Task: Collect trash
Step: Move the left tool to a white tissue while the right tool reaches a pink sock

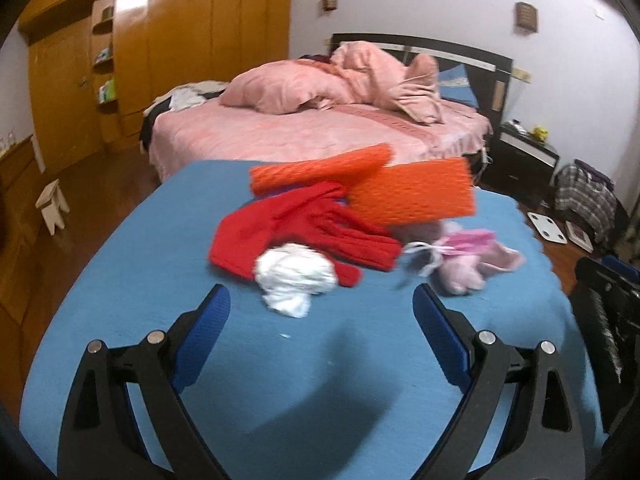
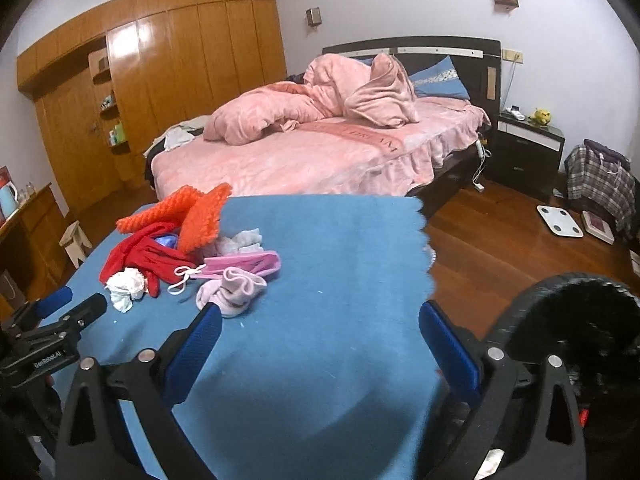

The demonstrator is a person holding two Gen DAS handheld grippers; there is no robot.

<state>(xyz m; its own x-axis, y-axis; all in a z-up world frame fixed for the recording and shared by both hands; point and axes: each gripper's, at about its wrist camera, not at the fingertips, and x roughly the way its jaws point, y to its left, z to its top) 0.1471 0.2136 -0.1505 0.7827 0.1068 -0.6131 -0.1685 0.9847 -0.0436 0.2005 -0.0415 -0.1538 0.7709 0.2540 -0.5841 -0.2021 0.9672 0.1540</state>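
Left wrist view: left gripper (image 1: pixel 322 300) seen spread wide, nothing between jaws. Crumpled white tissue wad (image 1: pixel 294 278) lay on blue table cover (image 1: pixel 160 248), just ahead of gripper, touching red knit glove (image 1: pixel 296 232). Wad judged light, soft, crushable; best pinched across bulging middle.

Right wrist view: right gripper (image 2: pixel 320 320) likewise spread, empty, over bare cover. Wad (image 2: pixel 126 286) seen far left, beside pink sock (image 2: pixel 232 290); black bin (image 2: pixel 572 344) near right.
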